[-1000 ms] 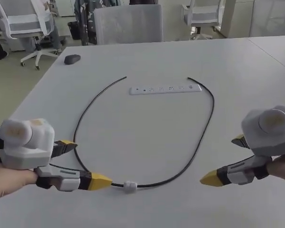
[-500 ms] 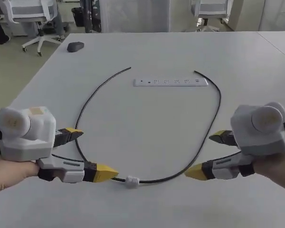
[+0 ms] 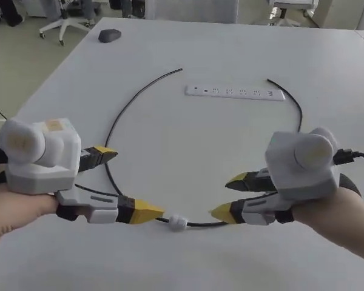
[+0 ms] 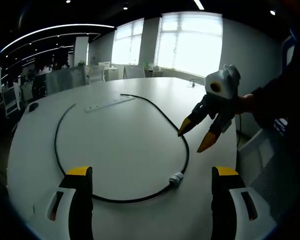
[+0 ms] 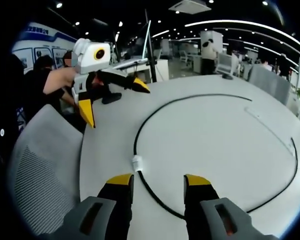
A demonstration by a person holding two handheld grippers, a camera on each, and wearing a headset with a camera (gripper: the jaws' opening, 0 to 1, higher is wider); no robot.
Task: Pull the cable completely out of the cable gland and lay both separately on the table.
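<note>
Black cable (image 3: 200, 225) lies in a wide loop on the white table (image 3: 188, 151), its two free ends lying by the two ends of a power strip (image 3: 235, 92) at the far side. The small white gland (image 3: 178, 222) is threaded onto the near bend of the loop and rests flat on the table. The left gripper (image 3: 138, 182) hovers just beside the gland on one side, its yellow-tipped jaws spread wide and holding nothing. The right gripper (image 3: 220, 197) hovers near it on the other side, jaws also apart and empty, roughly over the run of cable that leads away from the gland. Neither touches cable or gland, so the step in hand looks like the approach before the first grasp, with the pulling not yet begun. The next move probably calls for one gripper to close on the gland and the other to pinch the cable close beside it, low to the table, so the cable can be drawn through. A computer mouse (image 3: 110, 36) sits well apart at the far corner.
</note>
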